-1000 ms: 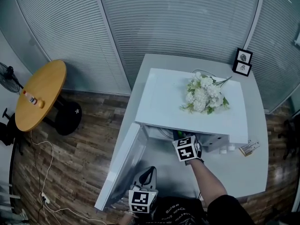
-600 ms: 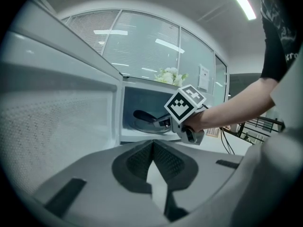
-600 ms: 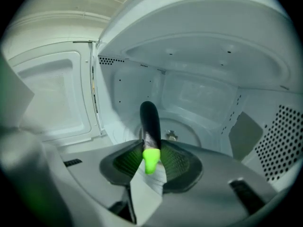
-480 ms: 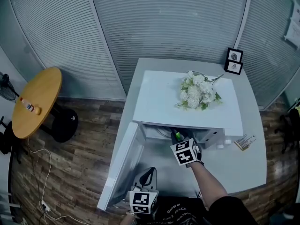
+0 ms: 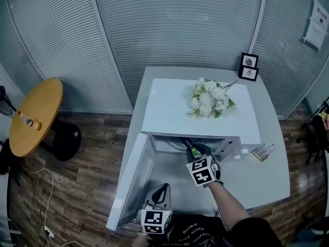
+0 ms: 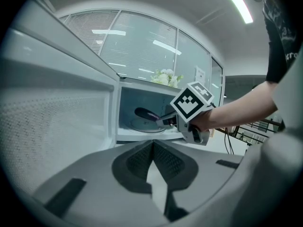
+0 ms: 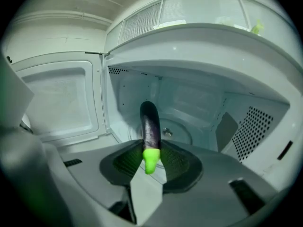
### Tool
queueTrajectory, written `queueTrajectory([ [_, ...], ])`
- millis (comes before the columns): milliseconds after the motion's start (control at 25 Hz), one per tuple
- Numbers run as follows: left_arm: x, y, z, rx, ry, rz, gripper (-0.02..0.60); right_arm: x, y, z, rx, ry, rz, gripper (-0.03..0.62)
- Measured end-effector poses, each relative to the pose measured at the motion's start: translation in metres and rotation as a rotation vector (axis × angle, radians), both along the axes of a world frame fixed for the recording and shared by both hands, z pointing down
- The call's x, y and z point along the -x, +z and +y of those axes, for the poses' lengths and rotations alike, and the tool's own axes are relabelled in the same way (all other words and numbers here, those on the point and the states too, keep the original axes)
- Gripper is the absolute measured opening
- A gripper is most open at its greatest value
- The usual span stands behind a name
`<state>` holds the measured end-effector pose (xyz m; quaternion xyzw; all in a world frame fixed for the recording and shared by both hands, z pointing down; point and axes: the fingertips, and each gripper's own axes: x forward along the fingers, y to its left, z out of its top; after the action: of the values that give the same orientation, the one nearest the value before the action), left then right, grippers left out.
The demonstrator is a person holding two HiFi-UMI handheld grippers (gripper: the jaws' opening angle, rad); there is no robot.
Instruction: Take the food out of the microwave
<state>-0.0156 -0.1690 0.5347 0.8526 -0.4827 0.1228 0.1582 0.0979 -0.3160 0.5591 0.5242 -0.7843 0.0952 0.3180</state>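
Head view: white microwave (image 5: pixel 164 112) on grey desk (image 5: pixel 262 181), door (image 5: pixel 131 179) swung open to the left. Right gripper (image 5: pixel 194 152) sits at the cavity mouth. Left gripper (image 5: pixel 161 190) is low by the door, idle. Left gripper view: left gripper (image 6: pixel 153 150) pressed together, nothing in it. Dark eggplant (image 6: pixel 144 113) pokes over the turntable (image 6: pixel 142 126), apparently clear of it. Right gripper view: right gripper (image 7: pixel 151 156) pinches the eggplant (image 7: pixel 150 124) just above its green stem end (image 7: pixel 150 161), body pointing into the cavity. Probably a light, stiff, glossy toy, so likely slippery. An end grip may let it pivot; mid-body seems safer.
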Motion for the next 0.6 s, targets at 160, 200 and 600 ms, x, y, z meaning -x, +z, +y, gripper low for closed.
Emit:
queueTrajectory([
  [160,-0.003,0.001,0.001,-0.001,0.029,-0.006,0.008,-0.001,-0.002,0.009,-0.005,0.005,0.006,0.117],
  [200,-0.005,0.001,0.002,-0.001,0.048,-0.009,0.008,-0.002,-0.002,0.012,-0.007,0.004,0.009,0.117],
  [600,-0.016,0.002,0.004,-0.007,0.111,-0.021,0.008,-0.015,-0.002,0.038,-0.004,0.031,0.015,0.117],
])
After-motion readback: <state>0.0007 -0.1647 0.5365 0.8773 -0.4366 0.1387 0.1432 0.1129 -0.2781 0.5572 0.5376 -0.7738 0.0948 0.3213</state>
